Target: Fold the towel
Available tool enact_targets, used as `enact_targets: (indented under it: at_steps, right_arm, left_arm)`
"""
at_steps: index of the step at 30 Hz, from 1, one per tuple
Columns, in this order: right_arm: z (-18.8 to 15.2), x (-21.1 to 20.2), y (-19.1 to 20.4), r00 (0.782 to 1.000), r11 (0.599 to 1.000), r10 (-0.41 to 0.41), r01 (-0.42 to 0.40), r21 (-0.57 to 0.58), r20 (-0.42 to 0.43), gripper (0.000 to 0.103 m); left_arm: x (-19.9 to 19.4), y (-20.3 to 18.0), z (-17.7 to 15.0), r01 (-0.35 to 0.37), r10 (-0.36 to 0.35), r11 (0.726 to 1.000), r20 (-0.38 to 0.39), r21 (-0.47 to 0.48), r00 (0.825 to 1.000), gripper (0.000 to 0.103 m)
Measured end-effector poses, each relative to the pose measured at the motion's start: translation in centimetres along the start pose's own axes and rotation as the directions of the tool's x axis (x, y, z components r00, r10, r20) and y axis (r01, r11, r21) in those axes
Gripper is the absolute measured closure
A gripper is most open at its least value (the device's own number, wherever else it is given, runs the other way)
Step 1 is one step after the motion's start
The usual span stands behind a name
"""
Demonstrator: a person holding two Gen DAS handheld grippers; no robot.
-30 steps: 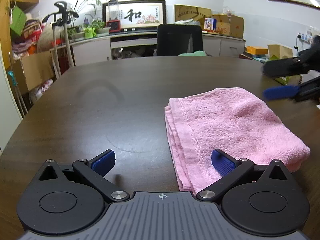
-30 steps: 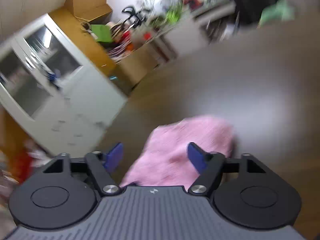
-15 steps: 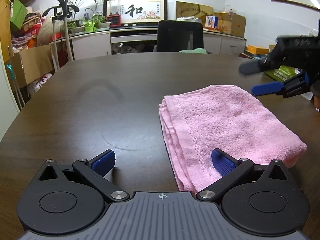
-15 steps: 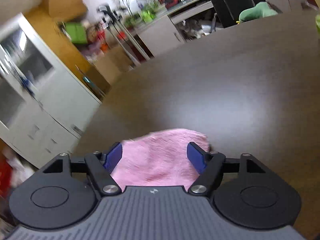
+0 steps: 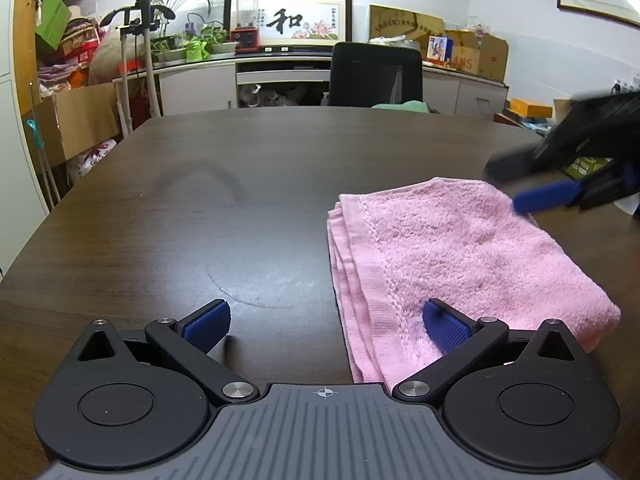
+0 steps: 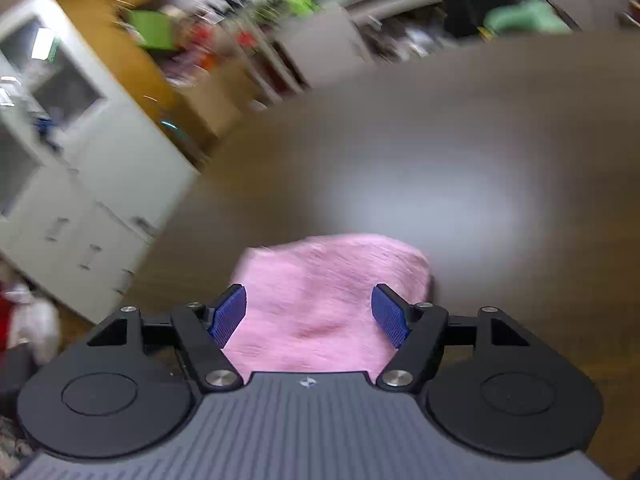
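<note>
Closest in, the left gripper (image 5: 326, 326) was seen with jaws spread wide and nothing clasped, its right pad lying over the near end of the pink towel (image 5: 452, 248). The right gripper (image 6: 310, 314) had its jaws closing slightly, the pads apart from the cloth seen between them. The towel, a thick terry piece folded into a layered rectangle with stacked edges showing at its left, lay on the dark wooden table (image 5: 200, 208).
</note>
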State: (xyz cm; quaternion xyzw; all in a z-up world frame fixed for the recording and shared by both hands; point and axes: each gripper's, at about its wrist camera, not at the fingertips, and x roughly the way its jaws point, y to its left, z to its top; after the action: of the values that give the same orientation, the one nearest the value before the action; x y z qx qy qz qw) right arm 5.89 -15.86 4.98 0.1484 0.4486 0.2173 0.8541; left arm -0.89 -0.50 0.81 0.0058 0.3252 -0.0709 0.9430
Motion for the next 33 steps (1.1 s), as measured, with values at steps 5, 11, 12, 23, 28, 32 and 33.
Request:
enact_targets:
  at_steps: [5,11,12,23,28,32,33]
  right_arm:
    - [0.1,-2.0,0.3,0.997,0.998,0.054,-0.055,0.008,0.053,0.031]
    - [-2.5,-4.1,2.4,0.996,0.995,0.084,-0.081,-0.065,0.044,0.027]
    - [-2.9,-4.0,2.6,0.995,0.993,0.09,-0.087,-0.076,0.032,0.025]
    - [-3.7,-7.6,4.3,0.991,0.983,0.095,-0.08,-0.165,0.09,0.022]
    - [-7.1,-8.3,6.9,0.982,0.91,-0.089,0.149,-0.388,0.169,0.022]
    - [-8.0,-6.2,9.1,0.971,0.839,-0.131,0.215,-0.5,0.198,0.022]
    - [-7.3,-5.2,9.5,0.969,0.826,-0.148,0.232,-0.514,0.2,0.022]
  left_arm:
    - [0.2,0.1,0.1,-0.001,0.001,1.0,-0.004,-0.009,1.0,0.0]
    - [0.2,0.0,0.3,-0.005,0.005,1.0,-0.002,-0.009,1.0,0.0]
    - [0.3,-0.1,0.3,-0.005,0.005,1.0,-0.003,-0.009,1.0,0.0]
    - [-1.5,1.5,0.3,-0.052,0.06,0.994,0.087,-0.097,0.994,0.0]
    - [-2.2,5.1,1.2,-0.071,0.104,0.962,0.114,-0.263,0.988,0.0]
    - [-2.0,6.7,1.5,-0.088,0.124,0.949,0.103,-0.302,0.987,0.0]
    - [-1.9,6.9,1.4,-0.092,0.127,0.95,0.1,-0.297,0.987,0.0]
